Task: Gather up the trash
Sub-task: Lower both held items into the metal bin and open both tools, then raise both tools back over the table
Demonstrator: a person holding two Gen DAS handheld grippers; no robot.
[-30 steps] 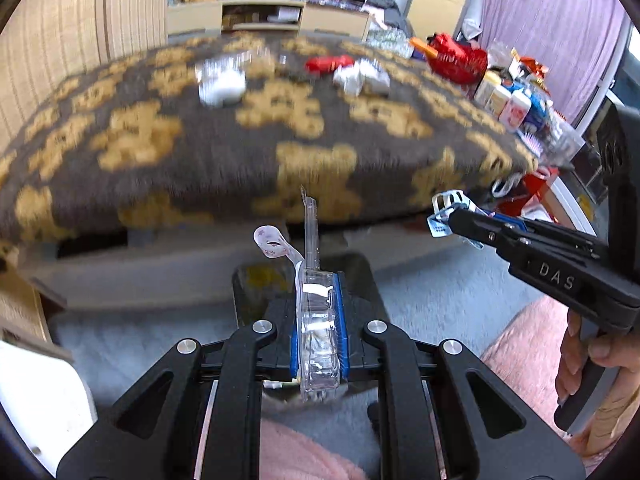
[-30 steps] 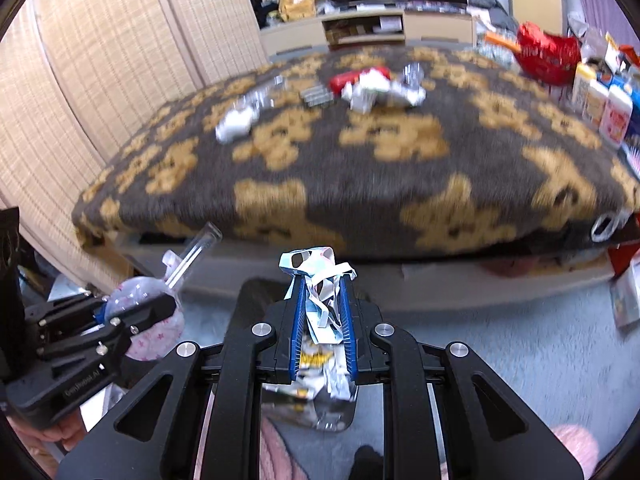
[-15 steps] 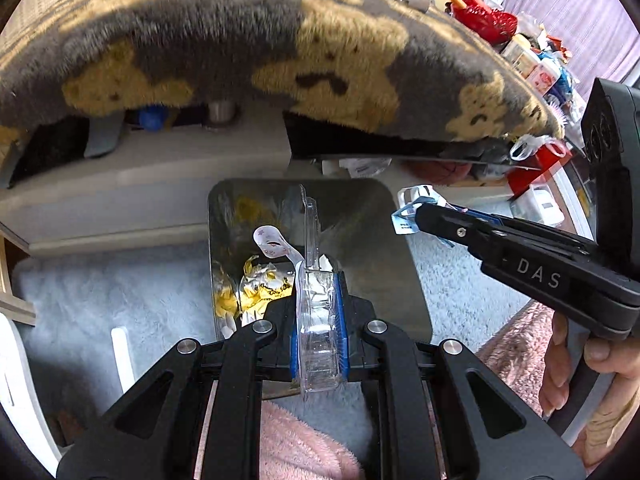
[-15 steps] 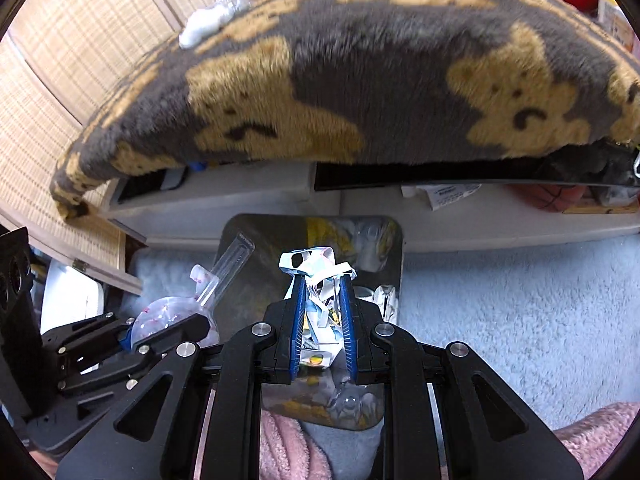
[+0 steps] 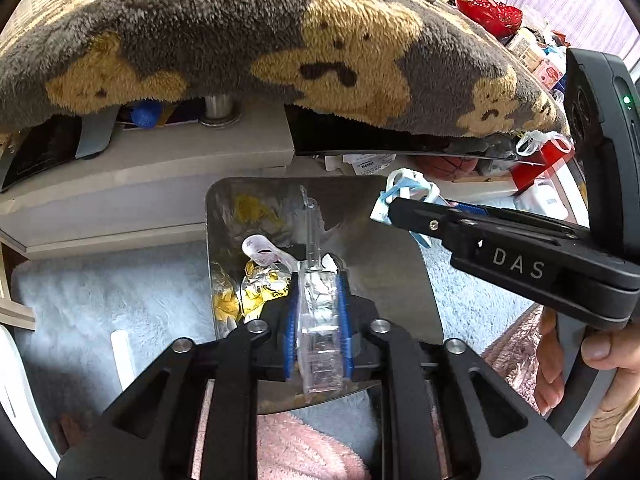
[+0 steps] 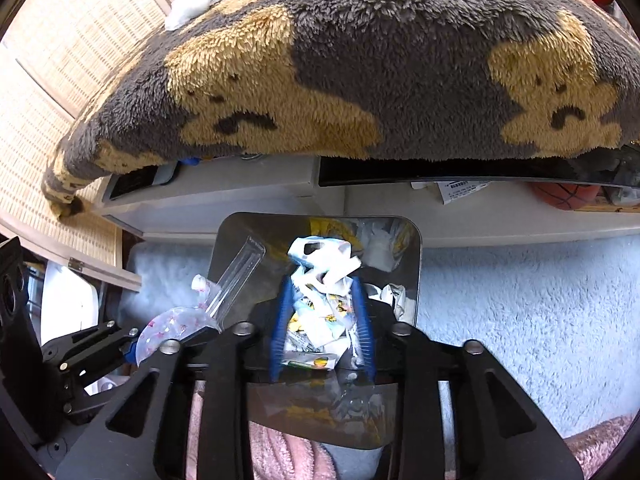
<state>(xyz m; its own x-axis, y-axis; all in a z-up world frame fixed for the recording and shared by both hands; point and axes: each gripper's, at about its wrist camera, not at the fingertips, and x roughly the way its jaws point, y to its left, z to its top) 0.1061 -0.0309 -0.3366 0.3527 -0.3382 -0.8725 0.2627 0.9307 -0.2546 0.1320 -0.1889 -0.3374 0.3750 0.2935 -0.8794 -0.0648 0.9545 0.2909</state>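
1. Both grippers hang over the metal bin (image 6: 412, 264) on the pale rug (image 6: 520, 320), just in front of the low table draped with the bear blanket (image 6: 360, 60). The likeliest slip is a miss: the clear plastic packaging (image 5: 320, 320) is long and stiff, and if it tips as it falls it could catch the rim and land on the rug.
2. The crumpled wrapper (image 6: 320, 280) is light and springy; it may cling to a blue pad (image 6: 280, 320) instead of falling, or drift sideways past the bin wall.
3. The left gripper (image 5: 318, 320) has just been opening by a little. The packaging stands upright between its jaws, its thin tab poking up over the bin. The pads appear to touch its sides, though glare on the plastic makes that hard to confirm.
4. The right gripper (image 6: 323, 320) has just been opening, more widely. The wrapper sits between the jaws with a gap visible at each pad, so it looks released and ready to fall among the yellow wrappers (image 5: 256, 284) already inside.
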